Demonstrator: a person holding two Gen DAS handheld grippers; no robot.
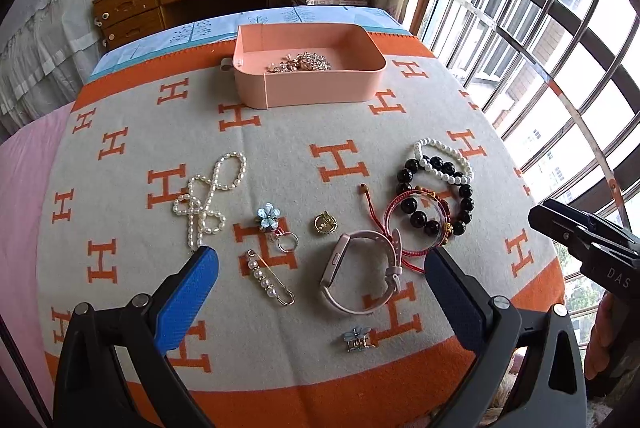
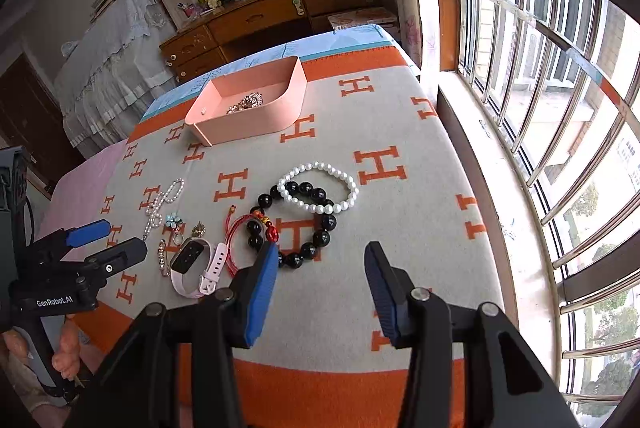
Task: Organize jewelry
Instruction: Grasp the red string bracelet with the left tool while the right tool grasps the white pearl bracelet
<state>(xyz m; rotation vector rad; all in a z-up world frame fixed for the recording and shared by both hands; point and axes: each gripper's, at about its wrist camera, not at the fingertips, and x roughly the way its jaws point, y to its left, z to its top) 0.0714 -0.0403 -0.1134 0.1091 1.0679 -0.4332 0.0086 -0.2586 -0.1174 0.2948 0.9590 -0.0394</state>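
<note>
Two grippers hover over the blanket (image 1: 360, 116), left gripper (image 1: 320, 268) and right gripper (image 2: 320, 260) fingers spread apart, empty. Pink watch (image 1: 360, 276), black bead bracelet (image 2: 316, 228), pearl bracelet (image 2: 320, 188) lie loose near the pink tray (image 1: 308, 88).

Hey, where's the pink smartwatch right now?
In the left wrist view the pink smartwatch lies on the blanket between the open left gripper fingers, right of the pearl safety pin, touching the red cord bracelet.
</note>
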